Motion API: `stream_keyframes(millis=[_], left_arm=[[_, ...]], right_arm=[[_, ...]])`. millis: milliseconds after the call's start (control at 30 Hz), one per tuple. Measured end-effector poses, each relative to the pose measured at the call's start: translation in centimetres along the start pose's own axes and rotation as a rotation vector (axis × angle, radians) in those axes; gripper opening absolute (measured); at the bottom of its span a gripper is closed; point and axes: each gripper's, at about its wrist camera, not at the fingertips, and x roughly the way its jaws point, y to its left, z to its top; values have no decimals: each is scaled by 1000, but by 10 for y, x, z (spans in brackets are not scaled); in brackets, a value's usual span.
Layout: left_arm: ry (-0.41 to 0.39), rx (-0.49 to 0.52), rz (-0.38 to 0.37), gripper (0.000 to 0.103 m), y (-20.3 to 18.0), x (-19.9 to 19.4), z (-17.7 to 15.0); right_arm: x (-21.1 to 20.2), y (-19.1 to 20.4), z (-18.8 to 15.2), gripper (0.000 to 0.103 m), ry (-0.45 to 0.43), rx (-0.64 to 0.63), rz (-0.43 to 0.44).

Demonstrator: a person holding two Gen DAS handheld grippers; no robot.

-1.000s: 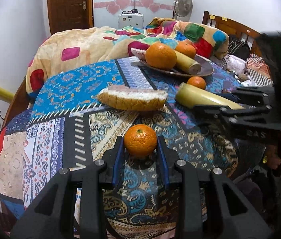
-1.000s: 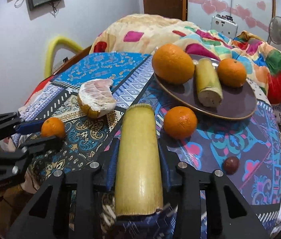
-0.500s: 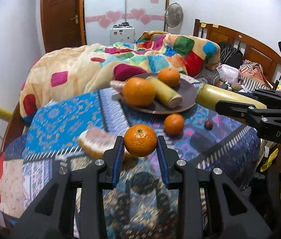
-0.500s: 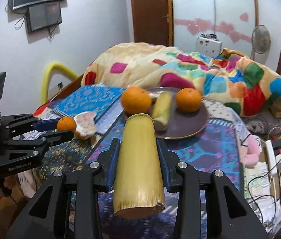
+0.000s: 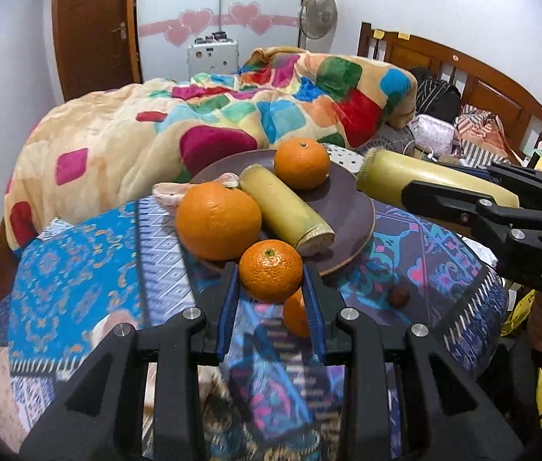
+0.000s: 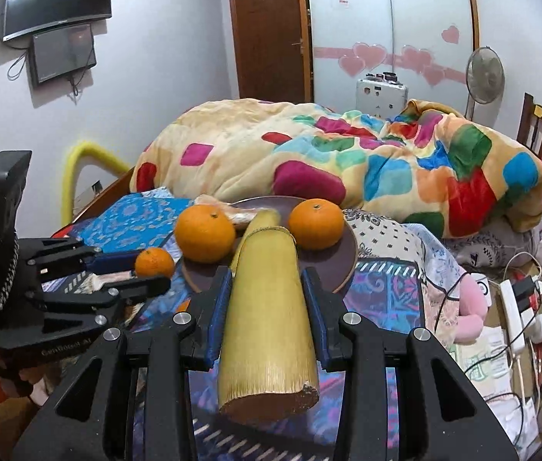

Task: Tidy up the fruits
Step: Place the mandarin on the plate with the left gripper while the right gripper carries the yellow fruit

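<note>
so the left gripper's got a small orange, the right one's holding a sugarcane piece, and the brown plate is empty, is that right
Not quite: the brown plate is not empty. The left wrist view shows two oranges and another sugarcane piece on it. The left gripper does hold a small orange, the right gripper a sugarcane piece.

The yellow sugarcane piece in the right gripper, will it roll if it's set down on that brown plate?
Probably. The yellow sugarcane piece is a smooth, rigid-looking cylinder, so it could roll sideways on the shallow brown plate. The plate's big orange and second cane piece might block it. Its rough cut end suggests stiff, fairly heavy stalk, unlikely to bend in the right gripper.
</note>
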Motion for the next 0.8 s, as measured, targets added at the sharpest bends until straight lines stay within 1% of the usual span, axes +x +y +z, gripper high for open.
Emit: stream_keyframes(millis=[133, 300, 500, 600, 767, 800], left_arm=[[26, -1, -8, 33, 0, 20, 6], [46, 6, -20, 33, 0, 34, 10], [50, 38, -25, 33, -6, 37, 12], [52, 44, -27, 33, -7, 39, 13], [57, 38, -39, 34, -7, 39, 13], [62, 32, -46, 36, -6, 39, 13]], right_arm=[[21, -10, 7, 34, 16, 3, 0], [39, -14, 16, 34, 17, -8, 1], [55, -9, 32, 34, -2, -34, 0], [64, -5, 38, 33, -8, -50, -18], [67, -5, 41, 34, 6, -58, -21], [65, -7, 40, 34, 12, -54, -15]])
